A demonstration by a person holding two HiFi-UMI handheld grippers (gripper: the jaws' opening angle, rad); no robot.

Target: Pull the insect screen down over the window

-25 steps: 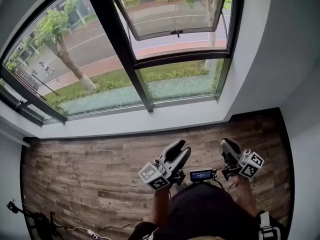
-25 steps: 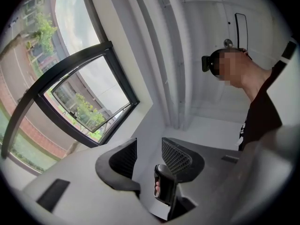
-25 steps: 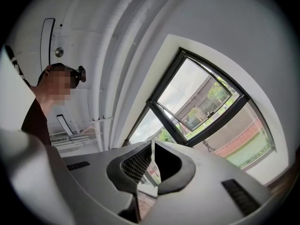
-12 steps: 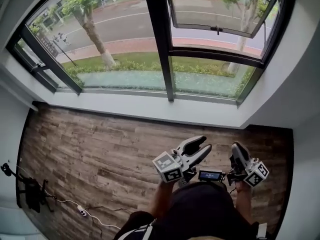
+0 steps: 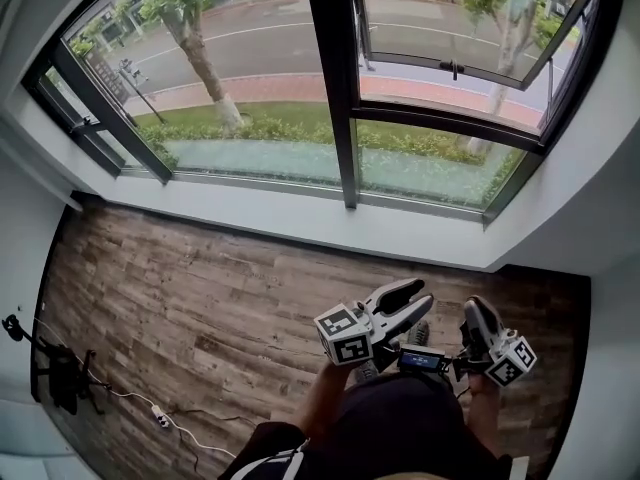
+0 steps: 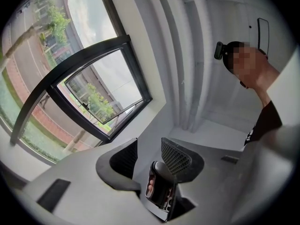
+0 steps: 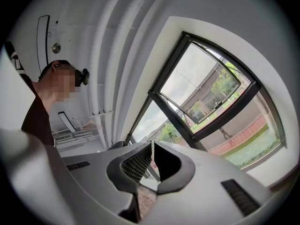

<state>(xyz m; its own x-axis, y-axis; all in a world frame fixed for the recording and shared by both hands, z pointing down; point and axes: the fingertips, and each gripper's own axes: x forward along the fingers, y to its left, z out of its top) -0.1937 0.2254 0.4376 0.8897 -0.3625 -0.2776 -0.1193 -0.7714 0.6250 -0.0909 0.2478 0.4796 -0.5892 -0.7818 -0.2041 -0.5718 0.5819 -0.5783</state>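
Window (image 5: 345, 88) w/ black frame is ahead, above wood floor (image 5: 180, 288), well apart from both grippers. Left gripper (image 5: 424, 296): jaws wide apart, nothing btw. them. Right gripper (image 5: 477, 306): jaws pressed together, empty.

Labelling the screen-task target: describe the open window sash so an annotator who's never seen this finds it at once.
Start at the black-framed window above the wood floor and find its thick vertical mullion. The open sash is the upper pane right of it, over a lower pane. It alone is swung outward, with a small handle on its bottom rail.
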